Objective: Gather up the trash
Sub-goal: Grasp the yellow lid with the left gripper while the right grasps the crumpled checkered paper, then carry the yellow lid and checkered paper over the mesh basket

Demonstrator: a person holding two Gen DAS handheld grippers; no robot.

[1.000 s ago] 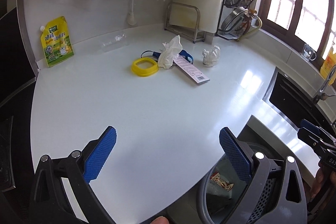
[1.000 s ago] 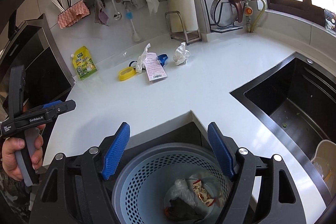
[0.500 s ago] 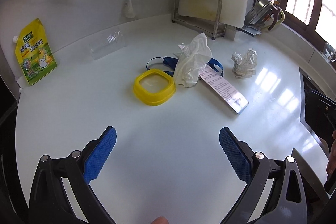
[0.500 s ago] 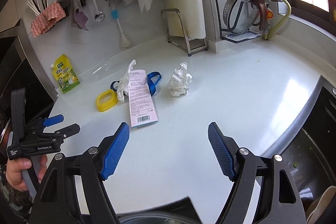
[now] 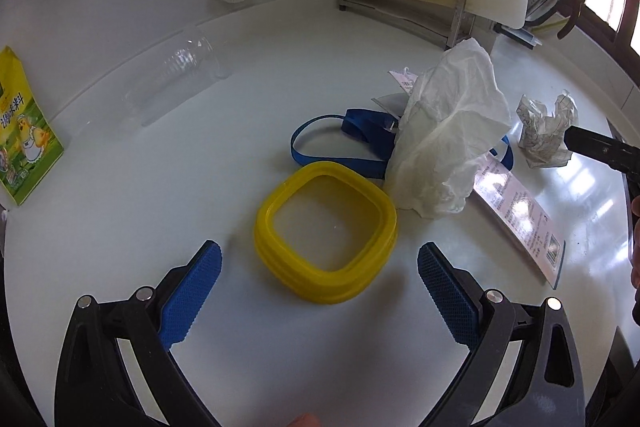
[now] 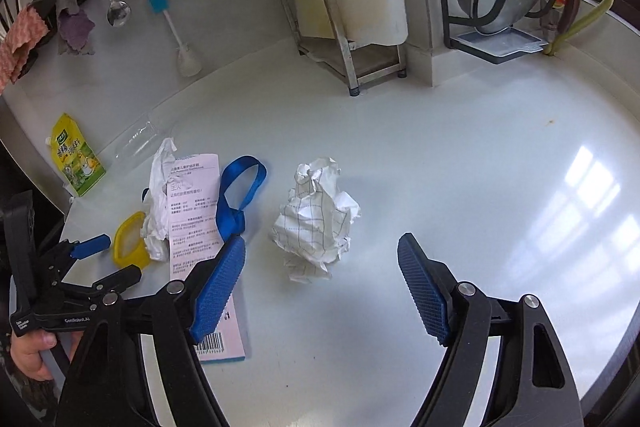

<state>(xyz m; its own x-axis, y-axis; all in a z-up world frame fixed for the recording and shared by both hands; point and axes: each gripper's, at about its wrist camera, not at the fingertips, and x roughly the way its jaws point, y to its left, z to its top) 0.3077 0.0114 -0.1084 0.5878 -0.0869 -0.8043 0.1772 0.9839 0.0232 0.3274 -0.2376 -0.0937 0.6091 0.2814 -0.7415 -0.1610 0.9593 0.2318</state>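
Both grippers closer (perhaps lower)

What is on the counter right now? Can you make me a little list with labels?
surface: white countertop
left hand-held gripper: open, lined up on the yellow square ring
right hand-held gripper: open, lined up on the crumpled grid paper
other trash: white tissue, blue strap, flat pink package with barcode
near the wall: clear plastic bottle lying down, yellow pouch
held right now: nothing
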